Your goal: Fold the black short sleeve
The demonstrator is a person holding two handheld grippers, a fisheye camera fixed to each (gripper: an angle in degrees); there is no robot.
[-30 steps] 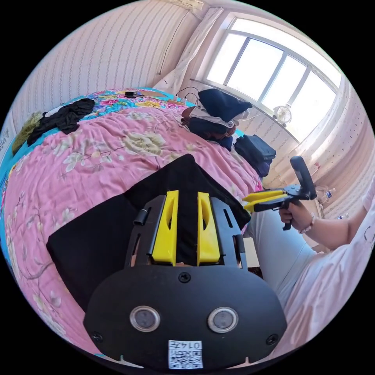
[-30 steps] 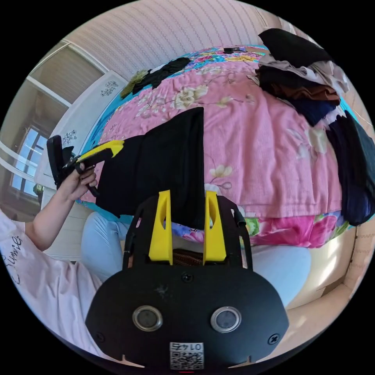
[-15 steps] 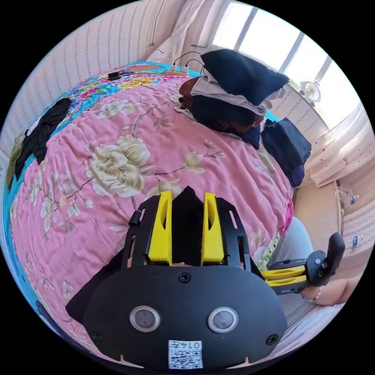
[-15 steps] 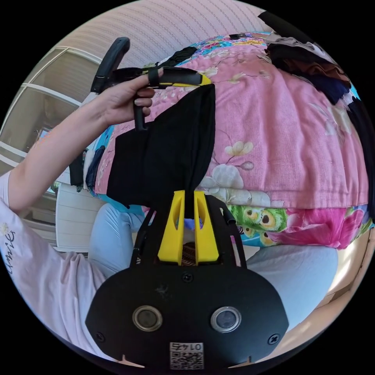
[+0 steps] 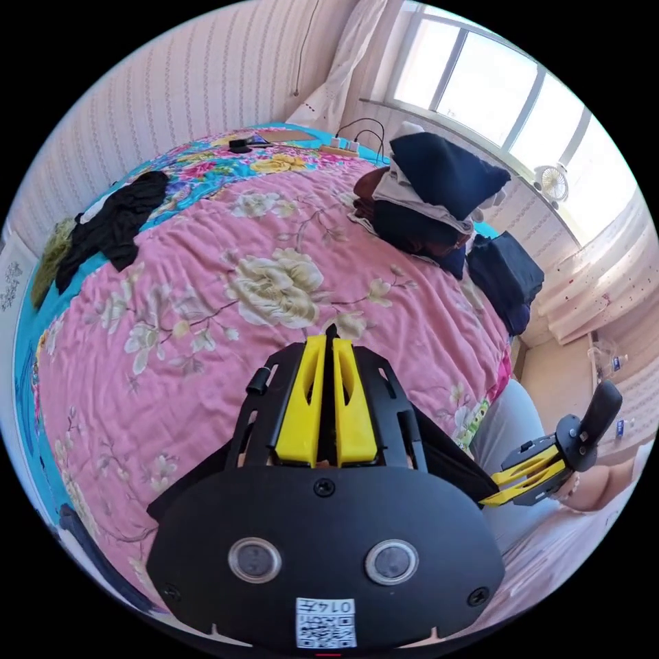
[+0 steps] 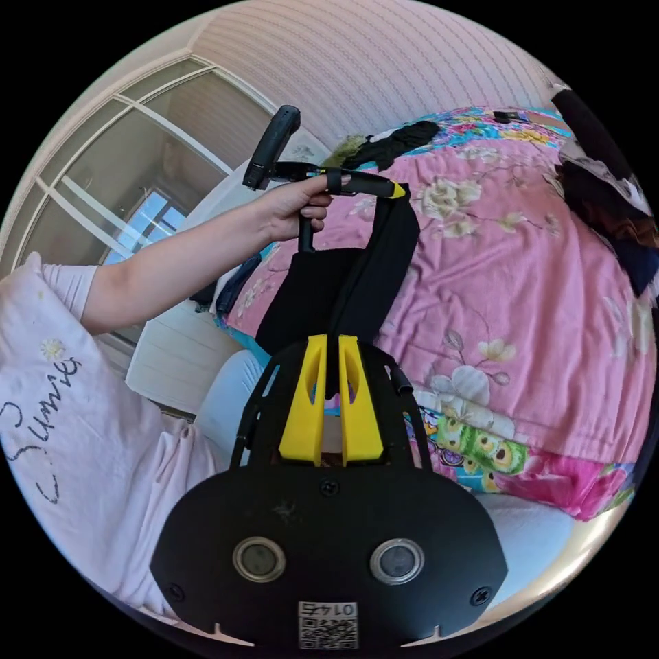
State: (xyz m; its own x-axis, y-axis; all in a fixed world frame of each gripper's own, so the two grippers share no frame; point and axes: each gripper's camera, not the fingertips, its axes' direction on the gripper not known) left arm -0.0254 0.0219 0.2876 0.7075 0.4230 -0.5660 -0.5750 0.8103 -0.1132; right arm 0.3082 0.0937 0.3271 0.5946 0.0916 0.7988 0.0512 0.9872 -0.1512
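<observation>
Black short sleeve (image 6: 357, 274) hangs above the pink floral quilt (image 6: 522, 288), clamped between the jaws of the left gripper (image 5: 327, 341) and the right gripper (image 6: 329, 343). Piled dark clothes (image 5: 432, 199) sit at one o'clock in the left gripper view; the right gripper view adds a glass door (image 6: 137, 185).

Sticker on left gripper (image 5: 331, 340) housing: a white sticker (image 5: 326, 622) at the near edge carries a square code and a short row of characters, mirrored and not read here.
Sticker on right gripper (image 6: 332, 341) housing: a matching white sticker (image 6: 328, 625), same place, same kind of marks.
Shirt print: dark cursive lettering (image 6: 49, 395) runs across the person's pale pink shirt (image 6: 103, 480); the word cannot be made out for certain.
</observation>
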